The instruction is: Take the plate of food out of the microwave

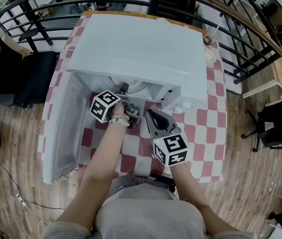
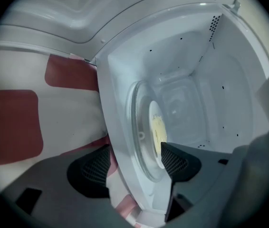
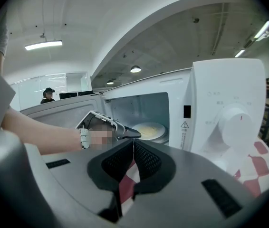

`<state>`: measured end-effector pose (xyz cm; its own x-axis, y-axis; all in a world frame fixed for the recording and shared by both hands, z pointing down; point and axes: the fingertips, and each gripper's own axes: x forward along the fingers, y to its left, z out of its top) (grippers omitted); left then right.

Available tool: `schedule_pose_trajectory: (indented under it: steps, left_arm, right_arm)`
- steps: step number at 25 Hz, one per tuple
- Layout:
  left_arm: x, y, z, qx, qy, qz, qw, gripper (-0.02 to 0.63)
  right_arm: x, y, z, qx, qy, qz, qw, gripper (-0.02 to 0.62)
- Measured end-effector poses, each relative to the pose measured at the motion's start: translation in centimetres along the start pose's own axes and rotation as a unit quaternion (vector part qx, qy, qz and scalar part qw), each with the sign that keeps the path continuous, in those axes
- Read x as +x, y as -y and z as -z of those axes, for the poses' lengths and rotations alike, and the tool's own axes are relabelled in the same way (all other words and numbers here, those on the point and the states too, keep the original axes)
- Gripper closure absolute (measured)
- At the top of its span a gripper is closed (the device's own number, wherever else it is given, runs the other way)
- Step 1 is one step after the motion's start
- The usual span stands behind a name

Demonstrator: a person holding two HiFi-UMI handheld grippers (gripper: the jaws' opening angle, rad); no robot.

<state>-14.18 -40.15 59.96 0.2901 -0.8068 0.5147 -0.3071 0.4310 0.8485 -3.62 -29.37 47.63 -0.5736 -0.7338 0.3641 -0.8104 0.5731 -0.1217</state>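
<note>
Reaching into the open microwave (image 1: 141, 49), the left tool (image 1: 123, 90) has its jaws spread wide, grasping nothing.
Head view hides the plate of food (image 3: 149, 129) under the oven's top; the right gripper view shows it inside at 12 o'clock. The right tool (image 3: 133, 151) is clenched and empty.
</note>
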Motion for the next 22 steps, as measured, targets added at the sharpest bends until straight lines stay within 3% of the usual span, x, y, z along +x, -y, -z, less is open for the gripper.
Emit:
schedule_pose_trajectory:
  steps: [12, 22]
  left_arm:
    - [1.0, -0.6, -0.3, -0.033, 0.003, -0.017, 0.9993, 0.290]
    - [0.1, -0.7, -0.1, -0.029, -0.003, -0.015, 0.9995, 0.330]
  right_arm:
    - [-0.3, 0.9, 0.7, 0.008, -0.009, 0.008, 1.000, 0.569]
    - [-0.7, 0.1, 0.6, -0.002, -0.006, 0.003, 1.000, 0.569]
